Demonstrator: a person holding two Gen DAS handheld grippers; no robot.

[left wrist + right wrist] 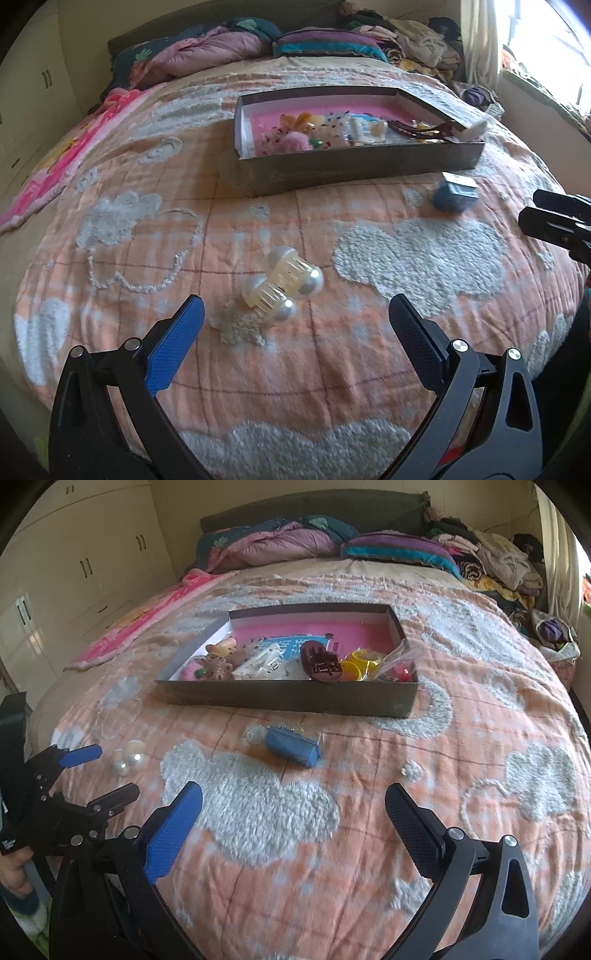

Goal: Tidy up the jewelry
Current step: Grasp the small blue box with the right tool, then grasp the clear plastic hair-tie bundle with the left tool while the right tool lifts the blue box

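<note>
The step in hand looks like gathering loose pieces: the left gripper (295, 321), spread wide and empty, hovers over the clear pearl-tipped hair claw (282, 288) lying mid-bedspread, before the dark cardboard tray (351, 168). The right gripper (293, 812), equally wide and empty, faces the small blue jewelry box (293, 746) just before the tray's front edge; next, the left should descend and close around the claw's ribbed body.

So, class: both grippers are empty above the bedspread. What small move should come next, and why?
Probably ease the open left gripper forward and down around the pearl hair clip. It lies loose on the bedspread just ahead of the fingers, outside the box that holds the other accessories.
</note>
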